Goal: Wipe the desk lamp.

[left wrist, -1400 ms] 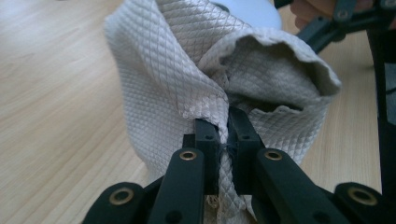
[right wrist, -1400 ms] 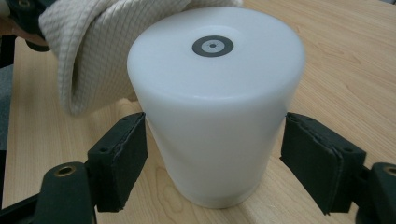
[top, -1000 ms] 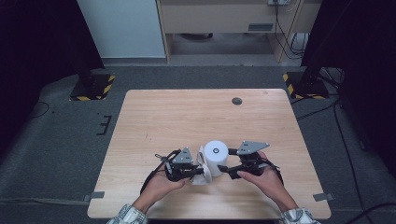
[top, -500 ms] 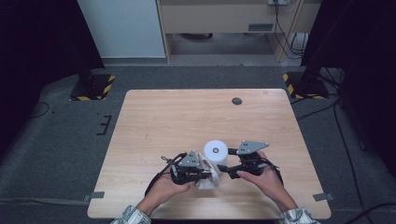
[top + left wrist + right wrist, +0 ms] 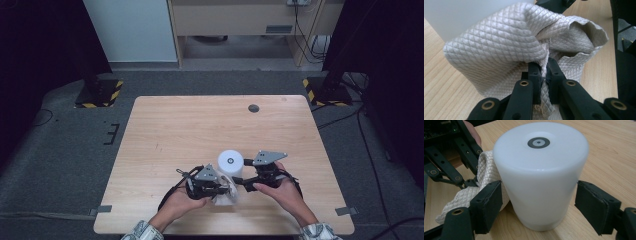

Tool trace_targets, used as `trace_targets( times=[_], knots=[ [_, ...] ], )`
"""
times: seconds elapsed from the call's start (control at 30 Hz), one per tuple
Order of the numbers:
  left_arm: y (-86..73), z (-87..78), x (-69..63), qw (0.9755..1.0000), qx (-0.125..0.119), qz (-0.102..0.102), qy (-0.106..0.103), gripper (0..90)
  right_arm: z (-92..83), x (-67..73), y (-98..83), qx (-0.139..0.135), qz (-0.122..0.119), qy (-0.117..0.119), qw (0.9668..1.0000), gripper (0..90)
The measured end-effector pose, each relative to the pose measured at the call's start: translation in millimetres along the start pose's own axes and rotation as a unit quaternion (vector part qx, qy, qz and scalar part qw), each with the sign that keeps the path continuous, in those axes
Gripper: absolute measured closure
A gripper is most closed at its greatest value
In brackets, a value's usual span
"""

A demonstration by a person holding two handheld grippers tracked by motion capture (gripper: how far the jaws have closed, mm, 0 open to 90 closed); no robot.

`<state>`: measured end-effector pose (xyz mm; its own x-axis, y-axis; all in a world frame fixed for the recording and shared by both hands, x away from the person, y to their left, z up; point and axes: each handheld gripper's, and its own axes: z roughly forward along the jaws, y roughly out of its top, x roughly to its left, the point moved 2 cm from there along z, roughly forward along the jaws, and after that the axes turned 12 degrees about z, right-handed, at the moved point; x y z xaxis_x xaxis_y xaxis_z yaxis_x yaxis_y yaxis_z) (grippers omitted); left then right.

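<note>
A white, upside-down cup-shaped cylinder (image 5: 230, 162) (image 5: 539, 177) stands on the wooden table (image 5: 190, 130) near its front edge. My right gripper (image 5: 239, 180) (image 5: 539, 202) reaches round it from the right, and both pads touch its sides. Its jaws have just been opening slightly with the cylinder between them. My left gripper (image 5: 222, 189) (image 5: 544, 67) is shut on a bunched, quilted beige cloth (image 5: 506, 45) (image 5: 226, 194). That cloth (image 5: 486, 167) rests against the cylinder's near left side.
A small dark round disc (image 5: 253, 108) sits at the far side of the table. Yellow-and-black striped stand feet (image 5: 100, 95) (image 5: 325, 92) rest on the floor beyond the table's far corners. Cables trail from both grippers towards the person.
My left gripper has shifted a little to the right and nearer the front, dragging the cloth along the cylinder's lower side. The right hand and the cylinder have stayed put.
</note>
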<state>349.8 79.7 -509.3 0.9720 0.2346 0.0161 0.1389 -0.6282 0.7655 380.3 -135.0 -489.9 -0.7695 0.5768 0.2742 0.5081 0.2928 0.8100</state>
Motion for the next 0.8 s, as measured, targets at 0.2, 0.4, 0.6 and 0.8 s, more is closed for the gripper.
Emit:
trace_targets(
  times=[0.2, 0.4, 0.6, 0.8],
  knots=[
    [-3.5, 7.3, -1.7, 0.9999, 0.015, 0.002, -0.004, 84.0, -2.4, -1.0, 0.6, -0.003, 0.005, 0.001, 1.0, 20.0],
    [5.0, -3.1, -3.1, 0.9998, -0.019, 0.003, 0.0, 84.1, -5.0, 0.3, 2.9, -0.007, 0.005, 0.004, 1.0, 19.9],
    [5.9, 0.3, -5.2, 0.9998, -0.016, 0.007, 0.003, 84.0, -7.0, 1.6, 5.9, -0.015, 0.007, 0.007, 0.9998, 19.9],
    [-1.3, 12.3, -3.7, 0.9999, 0.014, 0.005, 0.004, 83.9, -7.4, 1.5, 6.6, -0.016, 0.006, 0.006, 0.9998, 20.1]
  ],
)
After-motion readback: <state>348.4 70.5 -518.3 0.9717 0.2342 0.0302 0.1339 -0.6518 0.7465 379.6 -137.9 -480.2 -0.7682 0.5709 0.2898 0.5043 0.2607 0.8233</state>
